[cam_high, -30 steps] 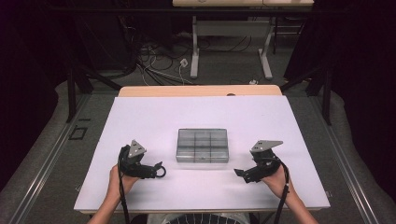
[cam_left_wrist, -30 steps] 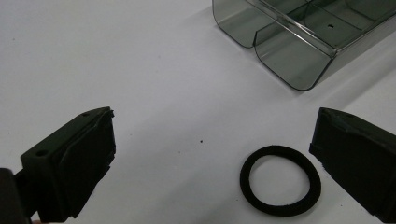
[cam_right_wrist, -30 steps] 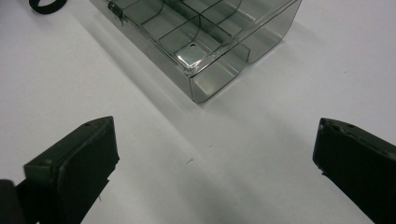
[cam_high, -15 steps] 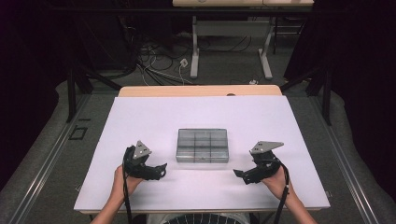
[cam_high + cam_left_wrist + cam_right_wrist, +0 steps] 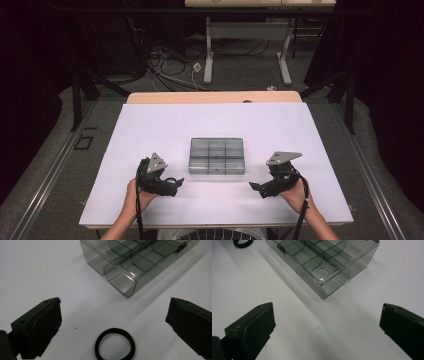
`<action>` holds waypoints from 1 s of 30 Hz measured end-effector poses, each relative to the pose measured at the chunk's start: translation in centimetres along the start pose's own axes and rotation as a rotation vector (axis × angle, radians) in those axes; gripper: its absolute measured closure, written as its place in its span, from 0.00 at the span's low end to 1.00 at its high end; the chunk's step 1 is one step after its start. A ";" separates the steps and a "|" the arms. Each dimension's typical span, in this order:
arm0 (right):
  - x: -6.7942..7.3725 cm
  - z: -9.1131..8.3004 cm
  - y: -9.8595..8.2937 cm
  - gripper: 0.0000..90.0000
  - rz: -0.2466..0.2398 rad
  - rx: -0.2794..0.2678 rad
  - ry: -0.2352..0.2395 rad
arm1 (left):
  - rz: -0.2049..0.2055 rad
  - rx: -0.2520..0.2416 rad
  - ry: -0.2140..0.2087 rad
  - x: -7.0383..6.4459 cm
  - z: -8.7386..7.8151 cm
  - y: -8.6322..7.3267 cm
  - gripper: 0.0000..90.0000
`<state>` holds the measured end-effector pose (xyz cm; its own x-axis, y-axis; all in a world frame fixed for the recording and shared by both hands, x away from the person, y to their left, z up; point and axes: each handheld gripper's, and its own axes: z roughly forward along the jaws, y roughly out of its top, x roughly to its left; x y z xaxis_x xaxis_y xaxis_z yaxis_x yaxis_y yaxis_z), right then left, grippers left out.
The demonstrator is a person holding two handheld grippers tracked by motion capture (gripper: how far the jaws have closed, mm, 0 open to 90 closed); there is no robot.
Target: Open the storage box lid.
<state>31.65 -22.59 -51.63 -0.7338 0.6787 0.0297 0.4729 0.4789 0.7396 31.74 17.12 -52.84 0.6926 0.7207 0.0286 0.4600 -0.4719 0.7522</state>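
A clear grey plastic box (image 5: 217,156) with several compartments and a shut lid lies in the middle of the white table. A small black ring (image 5: 115,343) lies flat on the table just short of the box's near left corner; it also lies beyond the box's latch (image 5: 242,243) in the right gripper view. My left gripper (image 5: 176,183) is open and low over the table, its jaws wide on either side of the ring (image 5: 114,308) without touching it. My right gripper (image 5: 256,188) is open and empty, pointing at the box's near right corner (image 5: 327,310).
The white table top (image 5: 150,125) has bare room on all sides of the box. A wooden strip (image 5: 215,96) edges its far side. Beyond it are desk legs and cables (image 5: 175,70) on the floor. The person's hands come in at the near edge.
My left gripper has slid right and slightly nearer the box's near left corner. The right gripper has barely shifted. The box has not moved.
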 end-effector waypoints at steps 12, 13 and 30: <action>0.4 -0.1 -0.4 0.00 -0.006 0.004 -0.020 | 0.023 -0.013 -0.108 -2.3 0.5 0.8 0.00; 0.4 0.0 -0.4 0.00 -0.012 0.004 -0.017 | 0.028 -0.013 -0.116 -2.5 0.5 0.9 0.00; 0.1 0.5 -0.5 0.00 -0.026 0.000 -0.006 | 0.007 -0.022 -0.171 -4.8 1.8 1.9 0.08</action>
<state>31.62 -22.47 -52.31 -0.7425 0.6698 0.0063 0.4540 0.4963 0.7400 30.29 11.88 -52.70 0.7812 0.6195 -0.0773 0.4437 -0.4638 0.7669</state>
